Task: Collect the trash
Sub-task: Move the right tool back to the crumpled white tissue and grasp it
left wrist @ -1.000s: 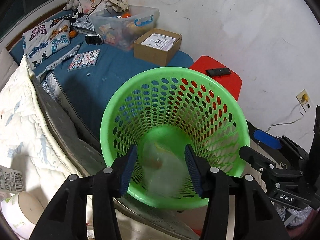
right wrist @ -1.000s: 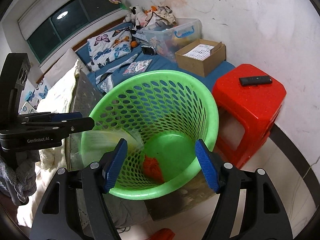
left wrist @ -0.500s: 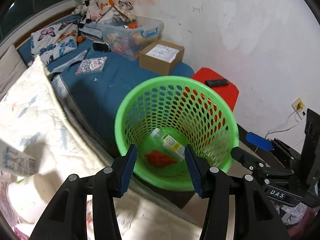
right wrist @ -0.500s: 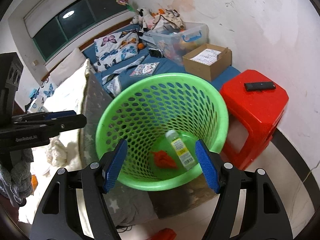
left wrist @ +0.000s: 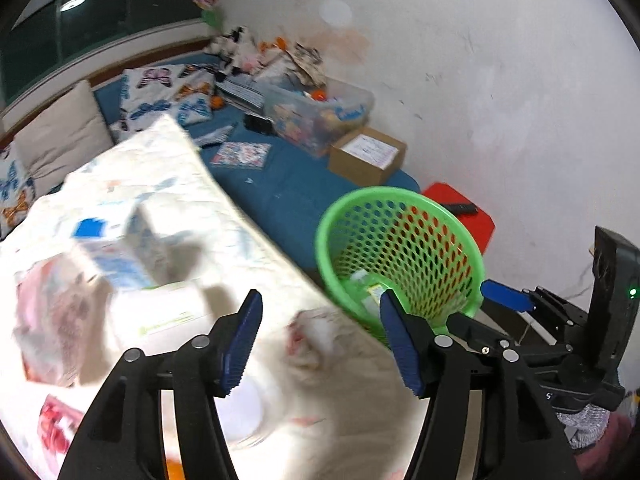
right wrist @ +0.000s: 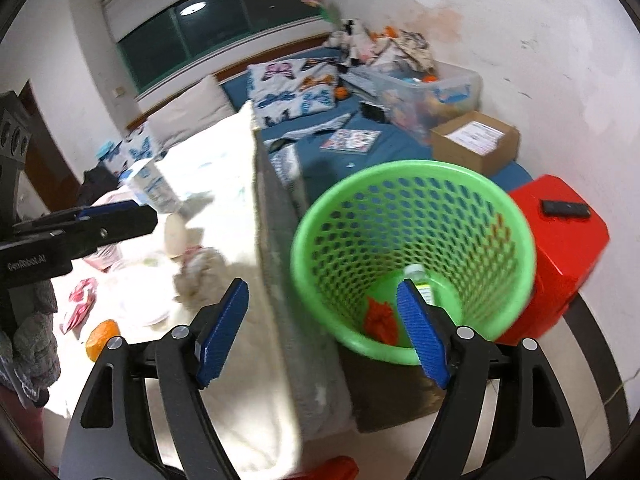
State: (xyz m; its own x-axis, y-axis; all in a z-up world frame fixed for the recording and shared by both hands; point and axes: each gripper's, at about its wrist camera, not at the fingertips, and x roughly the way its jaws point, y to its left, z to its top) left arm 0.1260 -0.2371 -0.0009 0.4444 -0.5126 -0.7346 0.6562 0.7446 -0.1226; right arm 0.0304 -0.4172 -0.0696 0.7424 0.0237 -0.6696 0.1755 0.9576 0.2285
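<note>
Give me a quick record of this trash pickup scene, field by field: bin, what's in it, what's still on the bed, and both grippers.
bin: green basket, upright on the floor between the bed and a red stool
in bin: plastic bottle and a crumpled red wrapper at the bottom
still on bed: crumpled tissue, orange peel, red-and-white wrapper, white cup
left gripper: jaws opening, nothing between the fingers
right gripper: jaws opening, nothing between the fingers
</note>
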